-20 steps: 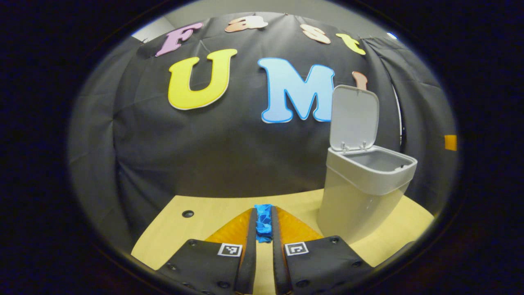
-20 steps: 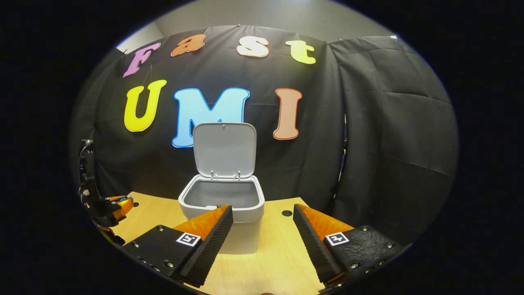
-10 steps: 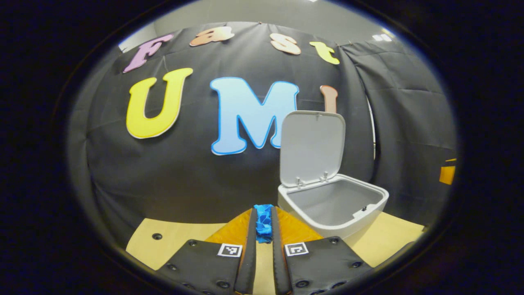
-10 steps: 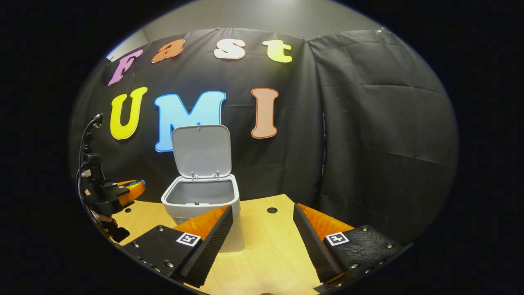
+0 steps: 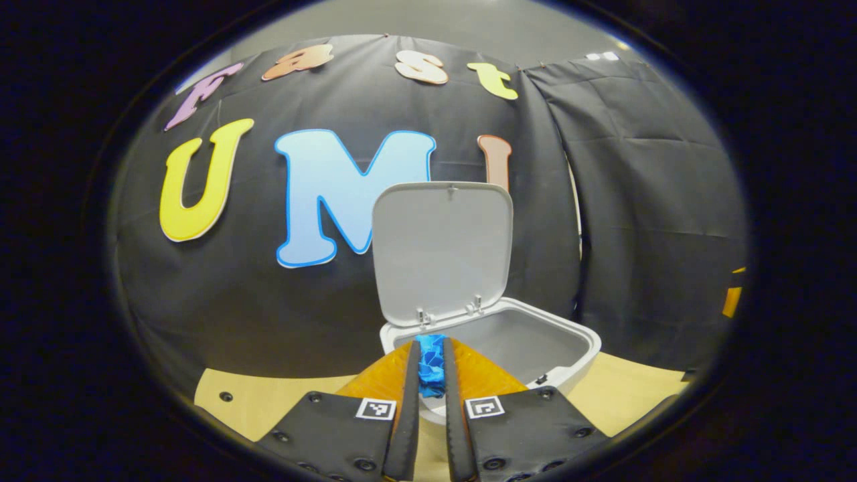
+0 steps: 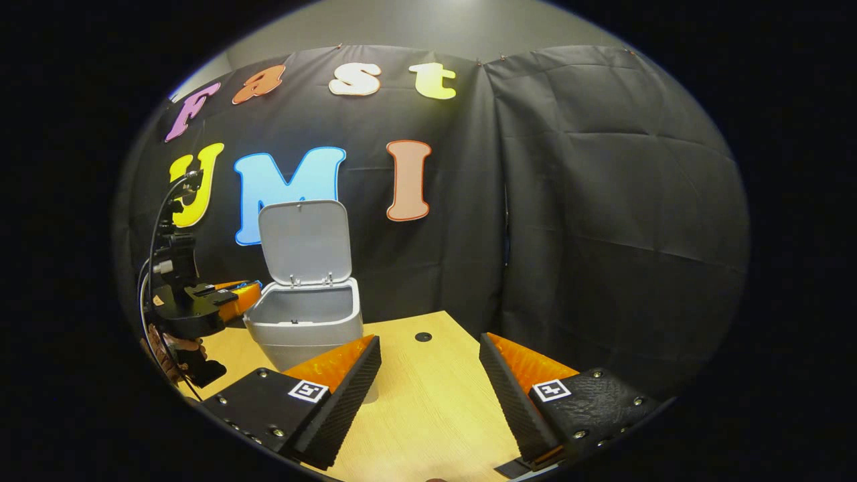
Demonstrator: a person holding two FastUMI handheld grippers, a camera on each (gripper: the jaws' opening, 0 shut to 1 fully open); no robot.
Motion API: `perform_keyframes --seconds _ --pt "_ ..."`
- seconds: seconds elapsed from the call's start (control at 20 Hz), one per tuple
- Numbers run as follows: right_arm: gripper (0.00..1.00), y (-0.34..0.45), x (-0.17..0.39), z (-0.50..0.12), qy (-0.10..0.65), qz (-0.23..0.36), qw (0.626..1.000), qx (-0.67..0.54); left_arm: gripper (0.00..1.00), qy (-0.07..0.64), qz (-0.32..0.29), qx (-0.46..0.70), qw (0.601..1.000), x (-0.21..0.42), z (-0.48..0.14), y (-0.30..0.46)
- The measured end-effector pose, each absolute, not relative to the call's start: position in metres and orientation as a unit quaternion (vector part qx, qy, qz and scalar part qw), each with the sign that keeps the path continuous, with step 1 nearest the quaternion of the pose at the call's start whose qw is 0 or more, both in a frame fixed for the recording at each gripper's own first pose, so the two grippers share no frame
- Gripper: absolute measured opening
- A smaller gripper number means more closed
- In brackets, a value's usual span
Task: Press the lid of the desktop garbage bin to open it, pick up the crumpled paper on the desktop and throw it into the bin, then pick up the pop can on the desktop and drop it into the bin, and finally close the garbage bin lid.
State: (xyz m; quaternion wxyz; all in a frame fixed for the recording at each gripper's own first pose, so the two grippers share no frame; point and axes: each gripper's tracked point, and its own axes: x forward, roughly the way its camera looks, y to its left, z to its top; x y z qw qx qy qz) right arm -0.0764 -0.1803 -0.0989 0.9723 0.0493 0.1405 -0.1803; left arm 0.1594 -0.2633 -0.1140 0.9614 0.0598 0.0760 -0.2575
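Blue crumpled paper sits pinched between the two fingers of the left gripper, both of them pressing on it, with the wad standing as a narrow upright strip between them. Just beyond those fingertips is the garbage bin, whose lid stands raised at the bin's far edge, leaving the mouth open. In the left gripper view the paper lies at the bin's near rim, so it appears to be right at the lip of the opening and not yet well over the hollow. The right gripper view shows the left gripper coming to the bin from the bin's left side, its tips close to the rim at about rim height; whether they touch it cannot be told.

The right gripper hangs with its jaws spread wide and nothing between them, over the wooden desktop to the right of the bin and nearer the camera than the bin. The left gripper is plainly the nearer one to the opening.

The step in hand looks like the drop of the paper. It probably calls for a short push forward over the mouth before the fingers part, since a release at the rim could let the wad fall outside the bin.
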Motion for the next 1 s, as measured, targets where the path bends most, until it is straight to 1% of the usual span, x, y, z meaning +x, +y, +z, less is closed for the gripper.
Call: perform_keyframes --seconds 0.1,0.15,0.2,0.25,0.35,0.5,0.55,0.6,0.65,0.7,0.75,0.8,0.85,1.0 --pt "0.95 -0.185 -0.078 -0.102 0.143 -0.183 0.971 0.052 0.26 0.072 -0.257 0.058 0.962 0.162 -0.112 -0.271" --pt "0.95 -0.187 -0.08 -0.103 0.144 -0.185 0.971 0.052 0.31 0.075 -0.254 0.059 0.963 0.164 -0.114 -0.273" --pt "0.95 -0.189 -0.08 -0.104 0.145 -0.186 0.971 0.053 0.31 0.077 -0.254 0.06 0.962 0.164 -0.116 -0.275" --pt "0.95 -0.19 -0.08 -0.105 0.145 -0.186 0.97 0.053 0.45 0.079 -0.255 0.061 0.962 0.164 -0.118 -0.277" --pt "0.95 -0.193 -0.078 -0.107 0.146 -0.186 0.97 0.057 0.66 0.081 -0.26 0.062 0.96 0.163 -0.12 -0.282" --pt "0.95 -0.191 -0.072 -0.108 0.148 -0.18 0.971 0.061 0.76 0.079 -0.26 0.067 0.96 0.164 -0.116 -0.282" --pt "0.95 -0.189 -0.07 -0.111 0.148 -0.176 0.971 0.061 0.77 0.079 -0.258 0.069 0.96 0.164 -0.117 -0.28" --pt "0.95 -0.186 -0.068 -0.11 0.149 -0.172 0.972 0.061 0.74 0.079 -0.257 0.07 0.961 0.164 -0.116 -0.278" --pt "0.95 -0.183 -0.066 -0.112 0.149 -0.168 0.973 0.06 0.79 0.078 -0.255 0.067 0.961 0.164 -0.115 -0.274" --pt "0.95 -0.18 -0.063 -0.112 0.151 -0.163 0.973 0.061 0.79 0.078 -0.252 0.066 0.962 0.164 -0.114 -0.27" --pt "0.95 -0.176 -0.062 -0.114 0.152 -0.157 0.974 0.061 0.76 0.078 -0.247 0.067 0.963 0.164 -0.113 -0.263" --pt "0.95 -0.171 -0.06 -0.114 0.153 -0.151 0.975 0.062 0.76 0.078 -0.244 0.067 0.964 0.163 -0.111 -0.257" --pt "0.95 -0.167 -0.058 -0.116 0.155 -0.144 0.975 0.062 0.79 0.077 -0.238 0.067 0.966 0.164 -0.11 -0.25" --pt "0.95 -0.149 -0.051 -0.119 0.159 -0.122 0.978 0.06 0.79 0.076 -0.221 0.064 0.97 0.164 -0.105 -0.225"
